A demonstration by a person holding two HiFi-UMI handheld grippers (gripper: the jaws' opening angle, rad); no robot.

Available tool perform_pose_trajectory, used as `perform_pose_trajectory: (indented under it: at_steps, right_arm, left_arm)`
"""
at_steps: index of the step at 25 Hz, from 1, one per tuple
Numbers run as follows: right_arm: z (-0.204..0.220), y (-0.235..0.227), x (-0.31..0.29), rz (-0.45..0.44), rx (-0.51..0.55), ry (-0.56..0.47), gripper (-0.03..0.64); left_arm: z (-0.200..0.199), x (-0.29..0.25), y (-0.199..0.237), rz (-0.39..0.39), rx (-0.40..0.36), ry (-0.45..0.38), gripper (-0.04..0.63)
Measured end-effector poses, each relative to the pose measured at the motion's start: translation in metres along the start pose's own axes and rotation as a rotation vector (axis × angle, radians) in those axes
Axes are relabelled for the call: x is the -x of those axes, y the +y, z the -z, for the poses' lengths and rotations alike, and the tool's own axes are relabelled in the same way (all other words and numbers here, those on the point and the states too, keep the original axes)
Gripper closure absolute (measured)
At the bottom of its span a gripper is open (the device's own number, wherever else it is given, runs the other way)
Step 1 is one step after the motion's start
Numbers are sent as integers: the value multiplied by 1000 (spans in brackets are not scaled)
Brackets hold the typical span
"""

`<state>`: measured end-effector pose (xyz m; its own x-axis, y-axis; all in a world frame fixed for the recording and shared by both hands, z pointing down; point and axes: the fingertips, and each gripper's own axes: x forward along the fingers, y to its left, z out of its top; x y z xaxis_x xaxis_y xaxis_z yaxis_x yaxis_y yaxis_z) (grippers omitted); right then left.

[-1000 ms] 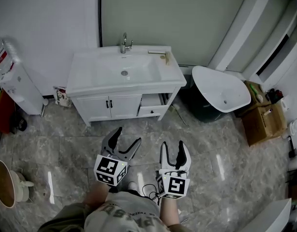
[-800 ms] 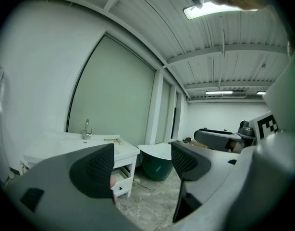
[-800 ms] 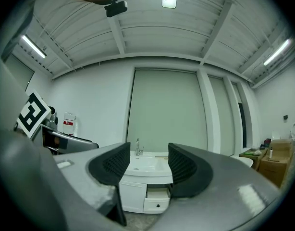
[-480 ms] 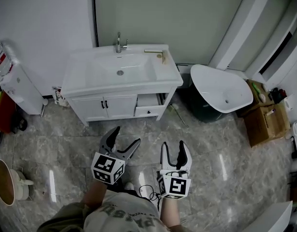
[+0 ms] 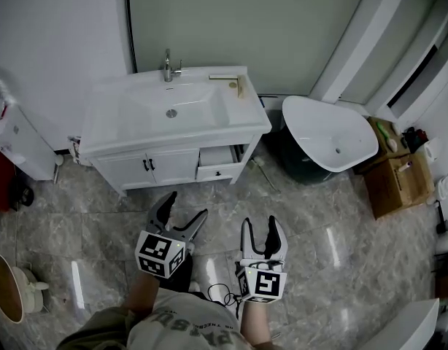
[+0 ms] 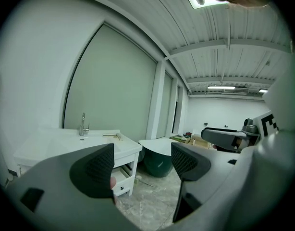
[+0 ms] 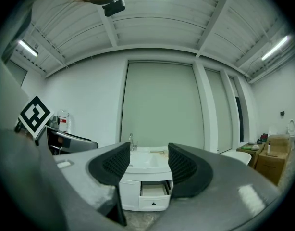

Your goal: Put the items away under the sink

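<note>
Cabinet (image 5: pixel 129 168) under the sink (image 5: pixel 136 115) stands at 11 o'clock from both claws. It is white and low. Its long axis runs from 9 to 3 o'clock and its front faces 6 o'clock. The part toward 9 o'clock has two shut doors (image 5: pixel 160 166) with small dark knobs. The part toward 3 o'clock has a drawer (image 5: pixel 218 170), pulled out toward 6 o'clock.

The tap (image 5: pixel 168 65) stands at 12 o'clock of the sink. A slim tan item (image 5: pixel 225 79) lies on the table (image 5: pixel 246 111) at its 2 o'clock corner, long axis from 9 to 3 o'clock. What it is I cannot tell.

The left claw (image 5: pixel 186 204) is released. Its jaws have just been opening, and nothing is between them. The right claw (image 5: pixel 262 226) is released too, jaws apart, and points at the drawer.

Each cube carries black square markers. The print on the person's shirt (image 5: pixel 191 334) is cut by the frame edge and not readable.
</note>
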<state>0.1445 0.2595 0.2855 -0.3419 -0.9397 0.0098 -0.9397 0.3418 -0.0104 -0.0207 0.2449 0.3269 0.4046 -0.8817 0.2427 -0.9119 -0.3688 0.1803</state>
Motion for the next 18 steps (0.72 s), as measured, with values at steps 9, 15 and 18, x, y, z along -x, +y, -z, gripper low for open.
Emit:
perform_pose_trajectory:
  at_steps: [9,15,18]
  right_arm:
    - [-8,-8,-97,53,18,-11,380]
    - [-19,-9,-161,88,12,-30,380]
    - [-19,-9,-184,91,18,-27,380]
  left_arm:
    - [-40,-84,55,75,-36,-5,240]
    - [-67,-133,93,113,-58,-15,239]
    - [-76,-149,111,115,-46,-19,239]
